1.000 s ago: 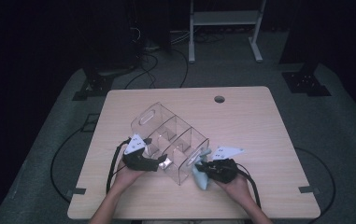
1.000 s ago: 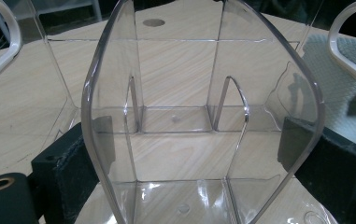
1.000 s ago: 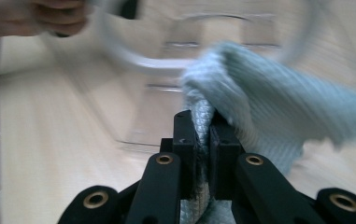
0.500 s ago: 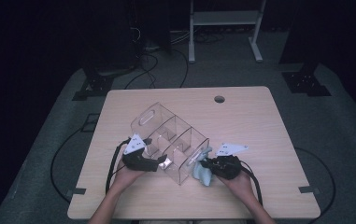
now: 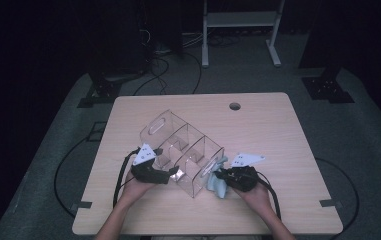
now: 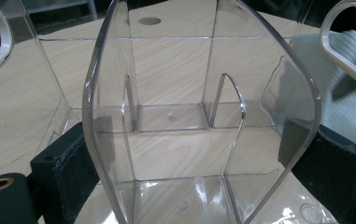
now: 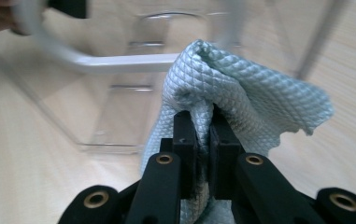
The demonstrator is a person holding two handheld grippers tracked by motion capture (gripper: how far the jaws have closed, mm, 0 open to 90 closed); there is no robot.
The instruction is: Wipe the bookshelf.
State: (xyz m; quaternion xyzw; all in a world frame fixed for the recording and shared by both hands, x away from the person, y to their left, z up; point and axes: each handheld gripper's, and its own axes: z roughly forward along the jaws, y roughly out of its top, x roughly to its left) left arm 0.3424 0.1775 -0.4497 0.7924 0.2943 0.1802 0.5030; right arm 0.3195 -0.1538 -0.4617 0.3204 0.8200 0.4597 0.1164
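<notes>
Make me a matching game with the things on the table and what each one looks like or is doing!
Things:
1. clear plastic organizer
2. light blue cloth
3. left gripper
4. round hole in the table

States:
A. pinched between shut jaws
B. near the table's far edge
C. see-through, split by dividers
D. jaws on either side of a clear wall

Pairs: 1-C, 2-A, 3-D, 4-B
</notes>
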